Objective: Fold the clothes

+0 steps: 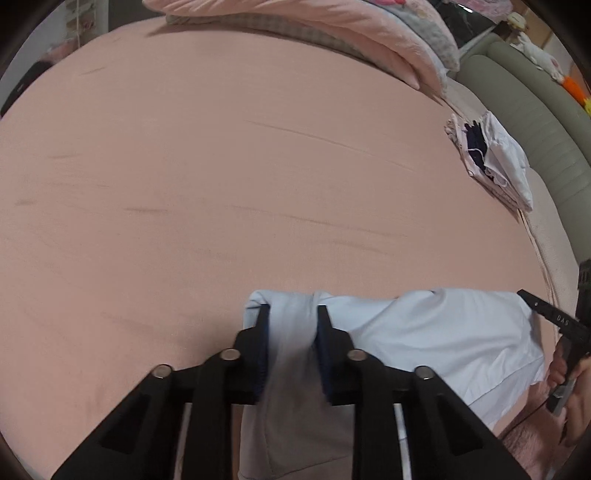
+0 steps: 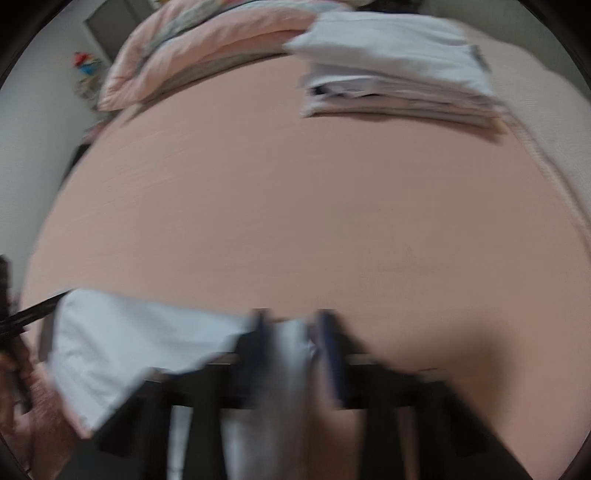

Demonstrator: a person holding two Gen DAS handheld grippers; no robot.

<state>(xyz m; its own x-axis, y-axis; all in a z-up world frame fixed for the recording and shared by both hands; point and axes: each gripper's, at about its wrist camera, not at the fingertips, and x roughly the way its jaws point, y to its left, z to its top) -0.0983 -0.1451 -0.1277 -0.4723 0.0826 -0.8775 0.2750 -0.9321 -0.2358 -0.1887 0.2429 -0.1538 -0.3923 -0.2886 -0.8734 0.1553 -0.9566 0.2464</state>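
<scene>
A pale blue garment (image 1: 424, 332) hangs stretched between my two grippers above the pink bed sheet (image 1: 221, 166). My left gripper (image 1: 291, 314) is shut on one bunched corner of it. My right gripper (image 2: 291, 321) is shut on the other corner; that view is blurred, and the garment (image 2: 129, 339) runs off to the left there. The right gripper's tip also shows at the right edge of the left wrist view (image 1: 532, 301), touching the cloth's far end.
A stack of folded clothes (image 1: 491, 158) lies at the bed's right side, also in the right wrist view (image 2: 399, 74). Pink pillows and bedding (image 1: 332, 33) lie at the far end. A grey-green padded headboard (image 1: 535, 122) borders the right.
</scene>
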